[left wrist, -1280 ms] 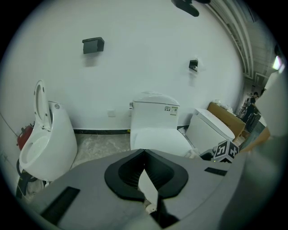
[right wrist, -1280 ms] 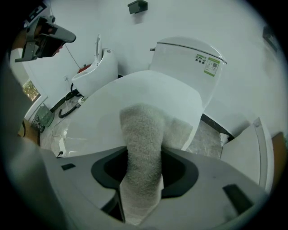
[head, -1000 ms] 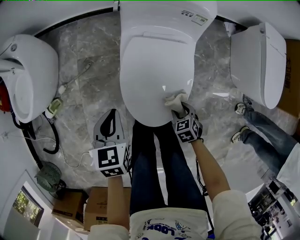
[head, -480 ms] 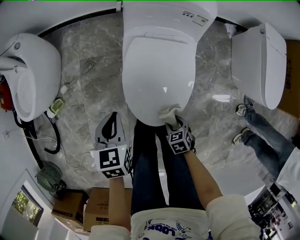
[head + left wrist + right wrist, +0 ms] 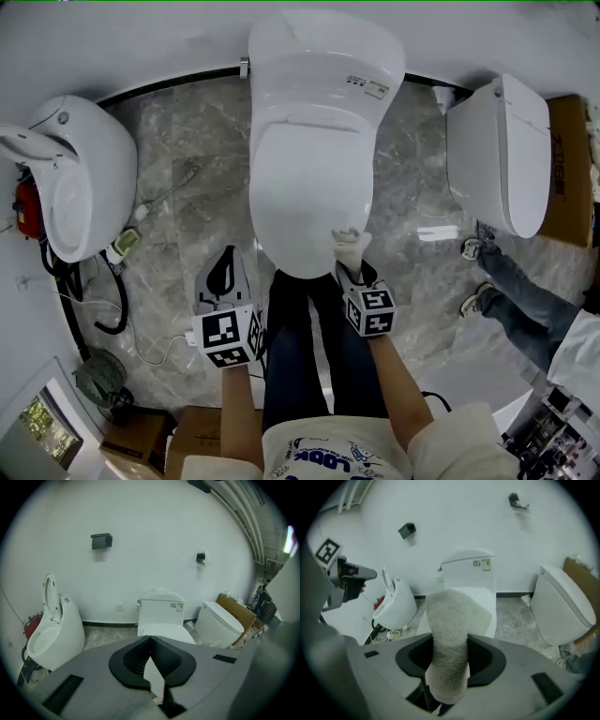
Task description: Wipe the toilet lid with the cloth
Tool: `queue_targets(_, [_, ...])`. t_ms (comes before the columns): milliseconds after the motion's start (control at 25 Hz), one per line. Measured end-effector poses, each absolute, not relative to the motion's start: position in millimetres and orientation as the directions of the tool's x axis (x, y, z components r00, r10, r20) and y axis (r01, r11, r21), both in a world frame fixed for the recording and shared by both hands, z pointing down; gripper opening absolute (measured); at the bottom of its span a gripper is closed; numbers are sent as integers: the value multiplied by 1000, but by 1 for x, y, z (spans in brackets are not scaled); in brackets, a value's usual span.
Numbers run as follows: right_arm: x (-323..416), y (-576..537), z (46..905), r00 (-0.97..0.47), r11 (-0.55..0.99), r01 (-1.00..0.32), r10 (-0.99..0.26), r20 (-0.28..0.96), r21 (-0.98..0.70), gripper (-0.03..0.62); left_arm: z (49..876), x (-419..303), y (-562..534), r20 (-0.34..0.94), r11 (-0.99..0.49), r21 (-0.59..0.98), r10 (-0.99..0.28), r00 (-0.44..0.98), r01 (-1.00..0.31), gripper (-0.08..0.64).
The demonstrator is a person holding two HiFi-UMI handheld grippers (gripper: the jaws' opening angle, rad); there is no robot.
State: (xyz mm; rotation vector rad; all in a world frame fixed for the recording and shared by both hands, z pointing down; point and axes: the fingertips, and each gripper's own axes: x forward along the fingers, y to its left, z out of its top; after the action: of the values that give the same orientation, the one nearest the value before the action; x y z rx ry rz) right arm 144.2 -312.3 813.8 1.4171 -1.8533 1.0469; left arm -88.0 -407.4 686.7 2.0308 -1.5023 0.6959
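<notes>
Head view: we see the right gripper (image 5: pixel 352 265) with its fingers clamped on the cloth (image 5: pixel 348 242), which sits at the front-right edge of the lid (image 5: pixel 309 178). The left gripper (image 5: pixel 221 274) hangs over the floor (image 5: pixel 178 216) left of the bowl, apart from it. Tank label (image 5: pixel 367 87): print too small for us to read.
Left gripper view: fingers (image 5: pixel 133 660) meet at the tips, nothing held.
Right gripper view: cloth fills the gap between the fingers, and we see open floor on both sides of the toilet.
</notes>
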Motion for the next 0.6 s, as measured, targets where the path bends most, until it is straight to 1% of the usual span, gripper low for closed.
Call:
queue_targets(160, [160,-356,708,-252,135,-966,-670,698,-220,181,625,-78,-419,607,-261,95,-749,264,-961,3])
queue_targets(320, [173,-385,594,-230,153,-971,-798,557,-183,181,550,-65,-426,520,-267,94,-809,276,-959,3])
queue_targets(440, [180,-400,512,-215,161,-974,-871,441,-157,181,491,-56,-433,440,-274,84,-852,283,-958,3])
queue_targets(600, [185,-410,418,-204,172,-977,-930,305,-130,181,417,-47,-439,341,-280,67,-896,286,-958,3])
